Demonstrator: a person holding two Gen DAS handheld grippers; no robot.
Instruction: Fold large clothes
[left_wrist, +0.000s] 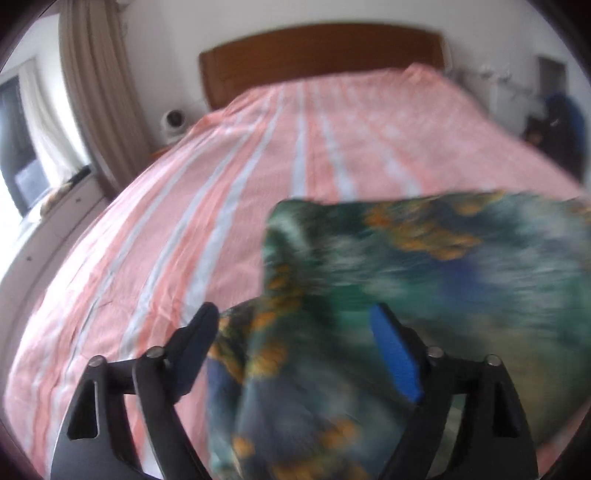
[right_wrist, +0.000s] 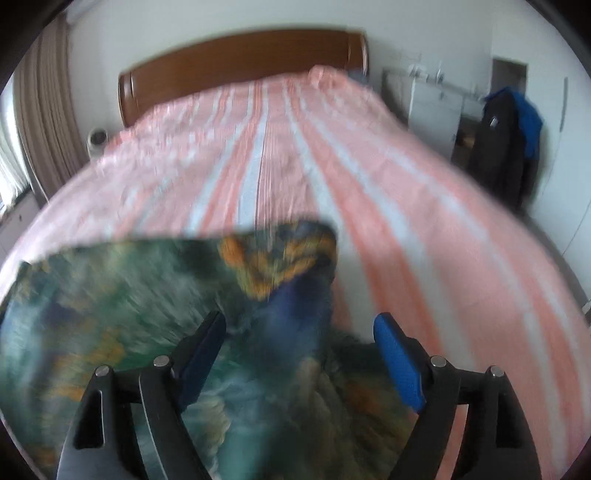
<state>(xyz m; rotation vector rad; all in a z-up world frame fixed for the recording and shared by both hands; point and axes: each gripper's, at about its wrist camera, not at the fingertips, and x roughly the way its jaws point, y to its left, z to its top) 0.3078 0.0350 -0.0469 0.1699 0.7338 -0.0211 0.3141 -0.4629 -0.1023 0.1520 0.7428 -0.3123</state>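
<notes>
Both hand-held grippers — left (left_wrist: 295, 332) and right (right_wrist: 299, 336) — stand spread, the patterned garment (left_wrist: 424, 266) loose between their fingers on the bed (left_wrist: 221, 166) — apparently mid-fold, with more folding probably left.

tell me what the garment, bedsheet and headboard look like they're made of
Garment: thin woven or silky cloth with a green, blue and orange print; it drapes in soft folds, though blur hides the weave.
Bedsheet: light cotton-like fabric, matte, finely wrinkled, pink with pale stripes.
Headboard: wood or wood veneer, smooth brown, slight sheen.
</notes>
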